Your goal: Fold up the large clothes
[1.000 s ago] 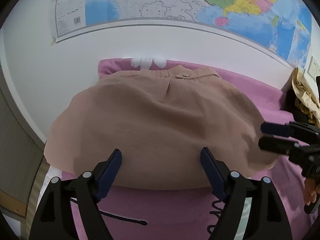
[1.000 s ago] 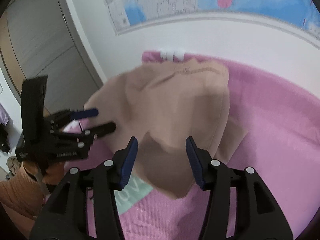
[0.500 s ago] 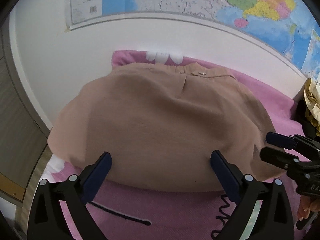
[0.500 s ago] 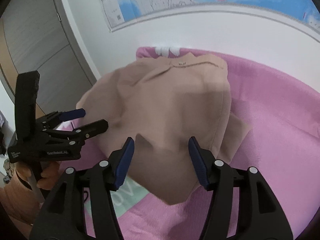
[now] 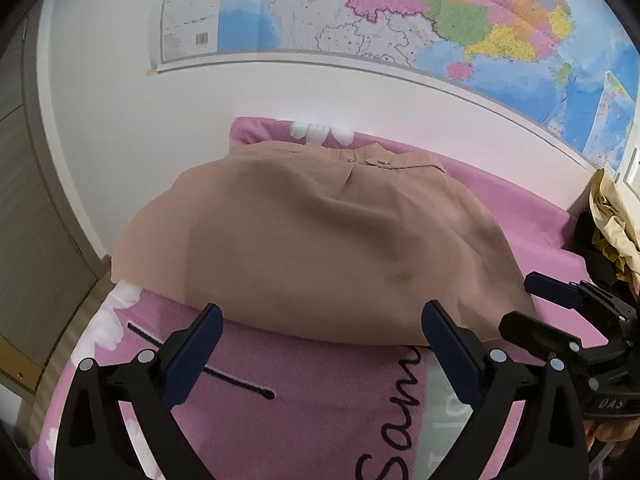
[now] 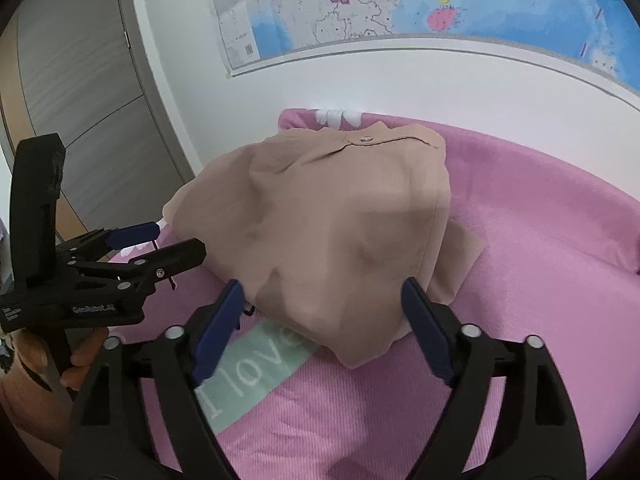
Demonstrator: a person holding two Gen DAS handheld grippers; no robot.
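Tan fabric is what we face: a folded shirt (image 5: 320, 248) lying on the pink blanket (image 5: 320, 392), its buttoned collar toward the white wall (image 5: 120, 128) under the map (image 5: 400, 12). Our left gripper (image 5: 320, 332) is spread wide at the shirt's near edge, holding nothing. Our right gripper (image 6: 322, 312) is likewise spread, empty, just short of the near corner. Beyond the shirt's right side we see a yellowish garment (image 5: 612, 220).

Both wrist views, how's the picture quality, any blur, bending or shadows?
Left wrist view: fisheye bends the wall map edge into an arc; the tan garment is soft, its left edge smeared. Right wrist view: sharper, with a soft shadow across the garment's near half.
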